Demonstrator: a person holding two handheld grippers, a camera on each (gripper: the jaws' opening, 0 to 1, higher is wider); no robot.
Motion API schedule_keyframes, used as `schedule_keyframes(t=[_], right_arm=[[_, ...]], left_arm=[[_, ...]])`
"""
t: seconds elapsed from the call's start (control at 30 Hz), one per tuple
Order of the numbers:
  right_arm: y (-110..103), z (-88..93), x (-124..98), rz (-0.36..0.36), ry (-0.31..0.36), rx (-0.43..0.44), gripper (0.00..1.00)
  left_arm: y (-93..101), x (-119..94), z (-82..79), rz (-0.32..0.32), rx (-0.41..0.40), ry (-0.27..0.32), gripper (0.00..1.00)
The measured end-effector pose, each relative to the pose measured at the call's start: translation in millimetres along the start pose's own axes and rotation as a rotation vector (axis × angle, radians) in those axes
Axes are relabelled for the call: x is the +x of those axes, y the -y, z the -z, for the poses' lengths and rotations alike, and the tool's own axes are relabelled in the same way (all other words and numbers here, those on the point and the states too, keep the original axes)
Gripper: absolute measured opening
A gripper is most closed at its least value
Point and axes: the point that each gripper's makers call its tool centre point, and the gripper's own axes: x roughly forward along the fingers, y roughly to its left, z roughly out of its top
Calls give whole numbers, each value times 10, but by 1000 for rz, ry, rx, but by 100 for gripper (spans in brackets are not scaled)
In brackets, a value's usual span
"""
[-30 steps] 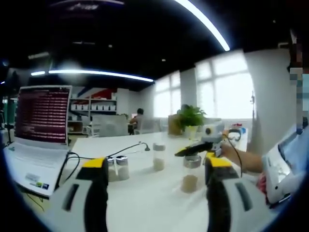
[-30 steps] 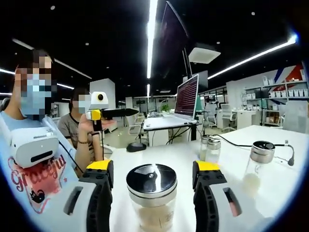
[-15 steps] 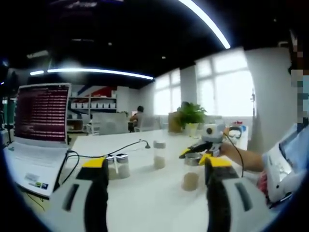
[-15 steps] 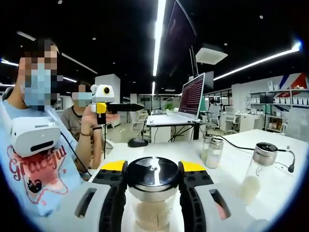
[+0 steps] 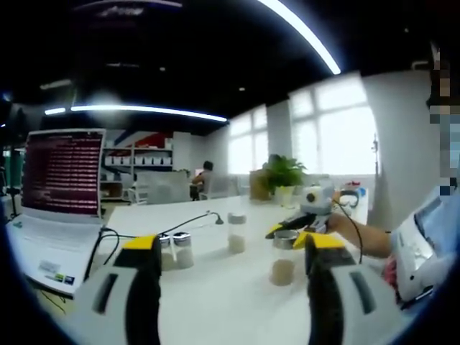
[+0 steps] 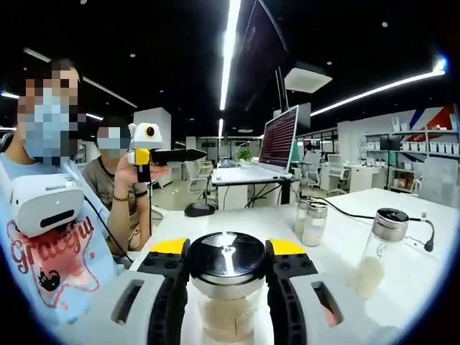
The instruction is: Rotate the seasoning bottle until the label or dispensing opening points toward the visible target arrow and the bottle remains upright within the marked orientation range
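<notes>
In the left gripper view, the left gripper (image 5: 226, 251) is held above the white table (image 5: 215, 302) with its two grey, yellow-tipped jaws spread wide and nothing between them. Beyond the jaws stands the seasoning bottle (image 5: 282, 260), a clear glass jar with a shiny metal cap and pale powder in its lower part, upright on the table. The right gripper (image 5: 291, 228) comes in from the right and is clamped around the bottle's cap. Farther back stands a taller glass shaker (image 5: 236, 233) with a metal cap, and to the left a pair of small shakers (image 5: 176, 249) stand side by side. An open laptop (image 5: 54, 198) with a glowing red-text screen sits at the left edge, a black cable (image 5: 183, 221) running across the table beside it. A potted plant (image 5: 284, 176) stands at the far end.

In the right gripper view, the right gripper (image 6: 226, 251) has its jaws closed in against both sides of the seasoning bottle (image 6: 226, 284), the black ridged pads touching the round, glossy dark cap. The bottle stands upright, powder visible through the glass below. To the right, well apart, stands the taller glass shaker (image 6: 379, 251), and the pair of small shakers (image 6: 310, 221) stand farther back. The left gripper (image 6: 154, 154) is held up at the left in a person's hand (image 6: 126, 176).
</notes>
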Motion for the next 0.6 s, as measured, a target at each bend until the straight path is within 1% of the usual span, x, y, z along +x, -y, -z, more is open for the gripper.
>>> schedule_keyframes(t=[0.17,0.37,0.53,0.6], right_arm=[[2,10,6,12,7,2,41],[3,29,15,55,-6,-1,41],[10,37,25,84,-1,3,41],[14,38,36,107,-9,9,41]], left_arm=[[2,12,4,-2,-2,-1,87],[9,14,23,0,3,-7,86],[22,20,32,8,2,-7,85],[25,17,33,12,1,-8,85]])
